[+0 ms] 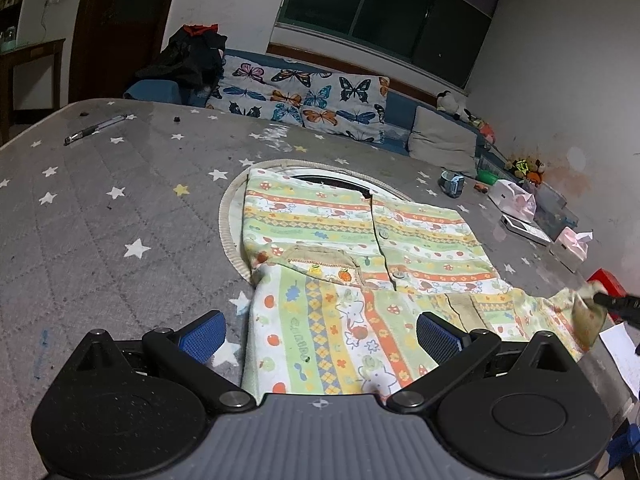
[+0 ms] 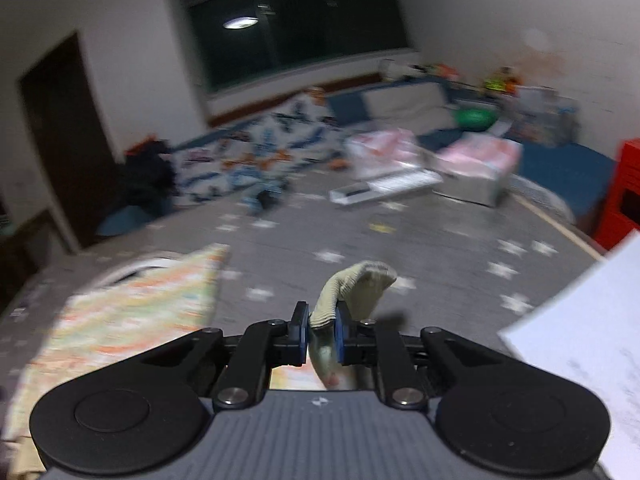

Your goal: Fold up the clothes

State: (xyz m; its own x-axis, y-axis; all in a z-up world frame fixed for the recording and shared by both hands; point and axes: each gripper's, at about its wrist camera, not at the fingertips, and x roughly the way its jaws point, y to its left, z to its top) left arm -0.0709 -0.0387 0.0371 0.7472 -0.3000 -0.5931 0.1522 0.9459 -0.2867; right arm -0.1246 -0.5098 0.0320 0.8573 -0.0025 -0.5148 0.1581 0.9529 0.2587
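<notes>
In the left wrist view the left gripper (image 1: pixel 320 336) hovered with its jaws spread wide over the near part of a child's printed top (image 1: pixel 360 240), gripping nothing; the garment lay face up on the star-print bed cover (image 1: pixel 100 200), partly across a round woven mat (image 1: pixel 228 220), and its right sleeve (image 1: pixel 560 308) was stretched out to the cuff, where dark fingers (image 1: pixel 616 304) pinched it. Small green lettering ran along one stripe of the fabric, too small to read. In the blurred right wrist view the right gripper (image 2: pixel 323 328) was clamped on the ribbed sleeve cuff (image 2: pixel 360 280) — pads pressing both sides, cloth bulging above. To fold well, that cuff should probably be carried flat across the chest while the left gripper pins the body — otherwise the top may drag. No writing was legible there.
</notes>
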